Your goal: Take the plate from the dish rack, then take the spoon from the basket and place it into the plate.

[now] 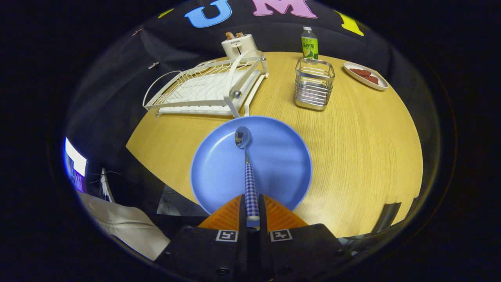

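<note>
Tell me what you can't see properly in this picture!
- Whether the spoon touches the blue plate or hangs above it: the gripper view looks along it.
- The handle's end: pinched between the fingers of the gripper.
- Inside the metal basket: its bars blur it.
- The food on the white dish: too small.
- The toaster: the dish rack covers its base.

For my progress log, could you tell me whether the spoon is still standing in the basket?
No, the claw is shut on the spoon handle, its bowl over the blue plate, short of the basket.
</note>
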`<state>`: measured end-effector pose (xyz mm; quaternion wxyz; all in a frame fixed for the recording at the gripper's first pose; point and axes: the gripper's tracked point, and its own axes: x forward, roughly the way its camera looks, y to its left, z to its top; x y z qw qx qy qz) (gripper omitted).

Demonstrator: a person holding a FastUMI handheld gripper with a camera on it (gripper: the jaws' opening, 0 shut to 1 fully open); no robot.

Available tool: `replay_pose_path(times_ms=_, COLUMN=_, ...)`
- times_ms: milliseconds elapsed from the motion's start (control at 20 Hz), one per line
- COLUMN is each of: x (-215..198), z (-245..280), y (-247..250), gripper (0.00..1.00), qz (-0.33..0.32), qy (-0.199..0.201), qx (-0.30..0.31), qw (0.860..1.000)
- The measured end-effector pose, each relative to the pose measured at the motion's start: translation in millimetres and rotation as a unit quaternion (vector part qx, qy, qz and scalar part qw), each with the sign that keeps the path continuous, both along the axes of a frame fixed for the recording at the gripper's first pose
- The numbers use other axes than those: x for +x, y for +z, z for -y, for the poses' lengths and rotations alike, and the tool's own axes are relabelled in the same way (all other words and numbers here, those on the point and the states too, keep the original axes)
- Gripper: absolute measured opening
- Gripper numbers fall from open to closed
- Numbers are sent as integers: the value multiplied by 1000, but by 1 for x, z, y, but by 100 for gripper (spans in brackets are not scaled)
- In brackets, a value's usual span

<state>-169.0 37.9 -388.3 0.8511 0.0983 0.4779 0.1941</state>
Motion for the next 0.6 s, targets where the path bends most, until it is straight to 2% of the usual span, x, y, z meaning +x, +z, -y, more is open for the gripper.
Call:
replay_pose_path(times_ms=350, x=1, z=-7, y=-7, gripper=24, qz=-9, qy=-12, qx=6, qw=1000)
replay_pose_path(times_ms=600, x=12, z=-11, y=3, gripper=47, qz=6, qy=-14, qx=17, qw=1000)
